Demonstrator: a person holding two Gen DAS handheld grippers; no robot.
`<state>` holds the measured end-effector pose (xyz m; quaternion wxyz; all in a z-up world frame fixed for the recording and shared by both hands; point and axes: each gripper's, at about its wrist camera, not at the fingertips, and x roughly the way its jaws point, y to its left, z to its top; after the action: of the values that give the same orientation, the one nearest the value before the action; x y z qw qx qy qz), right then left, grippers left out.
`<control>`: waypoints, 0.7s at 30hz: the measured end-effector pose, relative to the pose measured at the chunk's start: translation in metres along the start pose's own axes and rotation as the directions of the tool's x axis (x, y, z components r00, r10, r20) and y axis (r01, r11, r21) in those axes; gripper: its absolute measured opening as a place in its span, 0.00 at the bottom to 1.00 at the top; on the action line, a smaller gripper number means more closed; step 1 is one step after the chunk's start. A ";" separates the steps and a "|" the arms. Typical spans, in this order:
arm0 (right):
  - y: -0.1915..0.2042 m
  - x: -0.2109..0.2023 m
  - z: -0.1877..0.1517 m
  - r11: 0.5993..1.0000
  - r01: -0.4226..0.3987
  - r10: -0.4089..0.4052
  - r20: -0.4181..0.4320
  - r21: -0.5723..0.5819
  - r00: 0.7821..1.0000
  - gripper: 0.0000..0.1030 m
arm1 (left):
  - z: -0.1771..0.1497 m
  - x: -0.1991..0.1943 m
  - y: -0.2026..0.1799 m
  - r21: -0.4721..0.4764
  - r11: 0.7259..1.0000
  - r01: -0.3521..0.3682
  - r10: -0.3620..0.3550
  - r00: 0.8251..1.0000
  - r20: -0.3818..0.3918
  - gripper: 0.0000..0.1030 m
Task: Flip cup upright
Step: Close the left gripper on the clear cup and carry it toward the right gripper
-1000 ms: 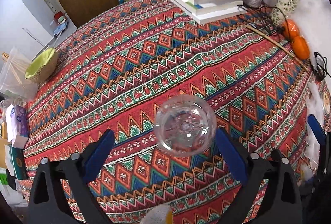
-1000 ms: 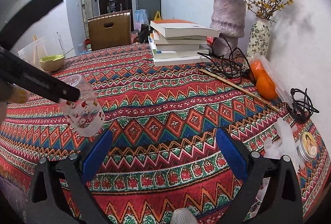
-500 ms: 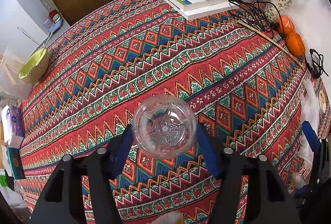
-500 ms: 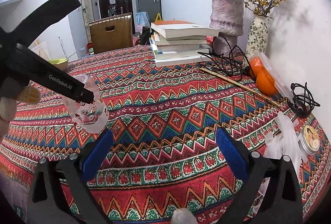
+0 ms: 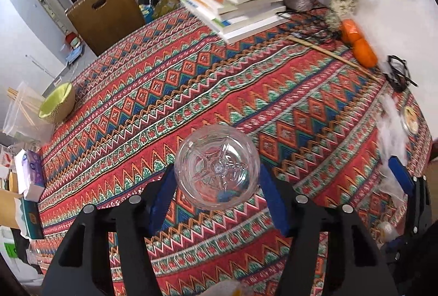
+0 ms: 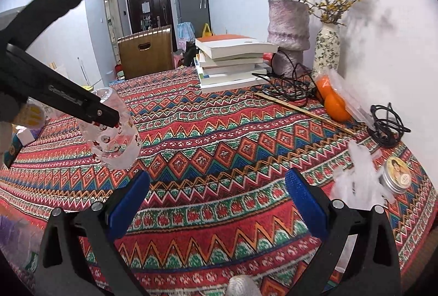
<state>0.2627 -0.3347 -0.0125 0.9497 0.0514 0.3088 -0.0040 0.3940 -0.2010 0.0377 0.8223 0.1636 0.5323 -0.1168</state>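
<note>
A clear plastic cup (image 5: 217, 168) with small red printed figures is between the blue pads of my left gripper (image 5: 217, 188), which is shut on it. In the left wrist view I look at its star-moulded base. In the right wrist view the cup (image 6: 115, 133) hangs tilted above the patterned tablecloth (image 6: 219, 137), mouth down toward the cloth, held by the black left gripper arm (image 6: 63, 99). My right gripper (image 6: 217, 203) is open and empty over the near part of the table, to the right of the cup.
A stack of books (image 6: 232, 60), two vases (image 6: 288, 28), black cables (image 6: 290, 82), oranges (image 6: 335, 104), a chopstick (image 6: 301, 110), a small tin (image 6: 397, 175) and crumpled plastic (image 6: 356, 178) line the right side. A green bowl (image 5: 57, 101) sits at the left edge.
My left gripper closed on the cup and lifted it off the cloth, tilting it. My right gripper stayed open and nearly still.
</note>
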 end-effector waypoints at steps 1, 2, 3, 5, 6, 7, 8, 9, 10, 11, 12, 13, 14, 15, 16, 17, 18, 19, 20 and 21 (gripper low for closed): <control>-0.002 -0.004 -0.002 1.000 -0.001 0.001 0.004 0.004 1.000 0.93 | -0.003 -0.009 -0.006 0.010 1.000 0.001 -0.001 1.000 0.015 0.57; -0.005 -0.009 -0.003 1.000 -0.003 0.003 0.006 0.007 1.000 0.93 | -0.006 -0.015 -0.010 0.015 1.000 0.000 0.000 1.000 0.023 0.57; -0.008 -0.015 -0.006 1.000 -0.006 0.006 0.009 0.012 1.000 0.93 | -0.010 -0.022 -0.015 0.021 1.000 0.001 -0.002 1.000 0.030 0.57; -0.013 -0.025 -0.012 1.000 -0.009 0.009 0.009 0.013 1.000 0.93 | -0.018 -0.033 -0.026 0.032 0.999 0.007 -0.008 0.999 0.036 0.57; -0.014 -0.029 -0.015 1.000 -0.010 0.010 0.008 0.014 1.000 0.93 | -0.024 -0.039 -0.033 0.040 0.999 0.012 -0.013 0.999 0.037 0.57; -0.016 -0.034 -0.018 1.000 -0.011 0.011 0.008 0.015 1.000 0.93 | -0.029 -0.043 -0.039 0.048 0.999 0.017 -0.019 0.999 0.036 0.57; -0.018 -0.039 -0.022 1.000 -0.011 0.011 0.006 0.015 1.000 0.93 | -0.034 -0.046 -0.045 0.056 0.998 0.022 -0.024 0.999 0.038 0.57; -0.019 -0.043 -0.025 1.000 -0.011 0.011 0.005 0.014 1.000 0.93 | -0.041 -0.050 -0.052 0.067 0.997 0.030 -0.032 0.999 0.040 0.57; -0.021 -0.047 -0.029 1.000 -0.012 0.012 0.000 0.014 1.000 0.93 | -0.047 -0.053 -0.060 0.076 0.996 0.040 -0.043 0.998 0.039 0.57; -0.023 -0.051 -0.034 1.000 -0.011 0.011 -0.008 0.011 1.000 0.93 | -0.054 -0.055 -0.067 0.081 0.995 0.052 -0.055 0.998 0.033 0.57; -0.026 -0.055 -0.038 1.000 -0.010 0.010 -0.014 0.007 1.000 0.93 | -0.060 -0.055 -0.072 0.085 0.994 0.064 -0.067 0.997 0.025 0.57; -0.027 -0.057 -0.041 1.000 -0.008 0.008 -0.020 0.004 1.000 0.93 | -0.065 -0.054 -0.078 0.091 0.993 0.074 -0.075 0.997 0.017 0.57; -0.030 -0.061 -0.045 1.000 -0.004 0.004 -0.028 -0.001 1.000 0.93 | -0.070 -0.054 -0.083 0.095 0.992 0.078 -0.079 0.997 0.010 0.57; -0.031 -0.064 -0.048 1.000 -0.004 0.004 -0.032 -0.004 0.999 0.93 | -0.074 -0.053 -0.088 0.095 0.992 0.081 -0.082 0.997 0.001 0.57; -0.032 -0.067 -0.052 1.000 -0.005 0.005 -0.038 -0.009 0.999 0.93 | -0.079 -0.051 -0.091 0.093 0.992 0.088 -0.087 0.996 -0.009 0.57; -0.033 -0.070 -0.057 1.000 -0.006 0.005 -0.043 -0.014 0.999 0.93 | -0.085 -0.049 -0.096 0.092 0.991 0.095 -0.093 0.995 -0.021 0.57; -0.034 -0.071 -0.060 1.000 -0.007 0.006 -0.045 -0.017 0.999 0.93 | -0.089 -0.047 -0.100 0.090 0.991 0.095 -0.093 0.995 -0.028 0.57; -0.034 -0.073 -0.063 1.000 -0.010 0.009 -0.048 -0.020 0.999 0.93 | -0.091 -0.046 -0.103 0.089 0.991 0.096 -0.093 0.995 -0.033 0.57; -0.034 -0.075 -0.067 1.000 -0.013 0.012 -0.052 -0.023 0.999 0.93 | -0.094 -0.043 -0.107 0.085 0.991 0.101 -0.098 0.994 -0.042 0.57; -0.035 -0.077 -0.070 1.000 -0.015 0.013 -0.054 -0.025 0.998 0.93 | -0.096 -0.041 -0.108 0.080 0.991 0.105 -0.102 0.994 -0.045 0.57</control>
<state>0.1582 -0.3640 -0.0273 0.9416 0.0415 0.3340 0.0081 0.2574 -0.2619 0.0232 0.7967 0.1720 0.5515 -0.1777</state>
